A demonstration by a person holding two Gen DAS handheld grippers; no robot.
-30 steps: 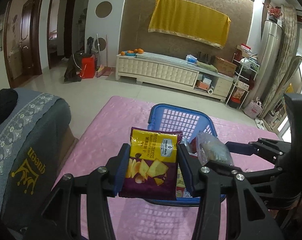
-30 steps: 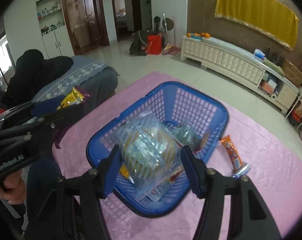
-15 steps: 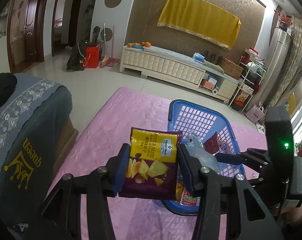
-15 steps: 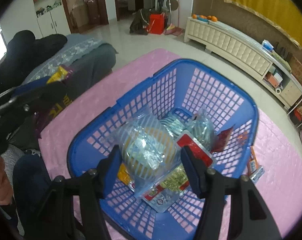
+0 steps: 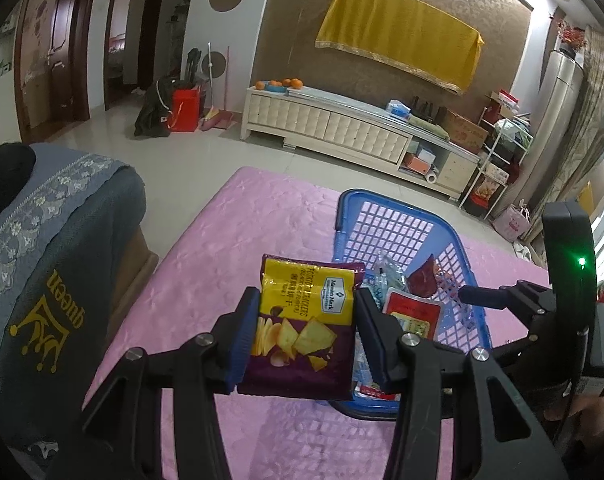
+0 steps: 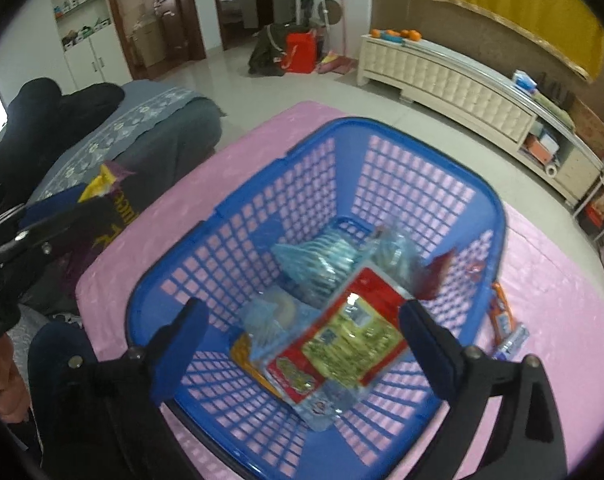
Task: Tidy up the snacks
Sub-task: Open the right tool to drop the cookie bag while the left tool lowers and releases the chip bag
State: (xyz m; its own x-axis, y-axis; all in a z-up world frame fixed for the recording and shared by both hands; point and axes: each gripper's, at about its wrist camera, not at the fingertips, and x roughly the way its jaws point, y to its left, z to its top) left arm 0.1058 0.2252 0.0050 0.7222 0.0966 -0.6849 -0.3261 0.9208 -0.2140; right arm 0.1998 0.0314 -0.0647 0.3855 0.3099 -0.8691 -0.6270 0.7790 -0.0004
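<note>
My left gripper (image 5: 306,336) is shut on a purple and yellow cracker bag (image 5: 302,328), held above the pink table left of the blue basket (image 5: 398,232). In the right wrist view my right gripper (image 6: 302,344) is open and empty above the blue basket (image 6: 238,236). The basket holds several snack packs: a clear striped bag (image 6: 322,264), a red and green pack (image 6: 342,340) and others. The left gripper with the cracker bag (image 6: 102,184) shows at the left edge. An orange snack bar (image 6: 502,316) lies on the table right of the basket.
The pink cloth (image 5: 242,240) covers the table. A grey covered sofa (image 5: 42,264) stands close on the left. A white TV cabinet (image 5: 342,128) stands across the tiled floor.
My right gripper opened and let the clear striped bag drop into the basket. My left gripper kept hold of the cracker bag and shifted left of the basket.
</note>
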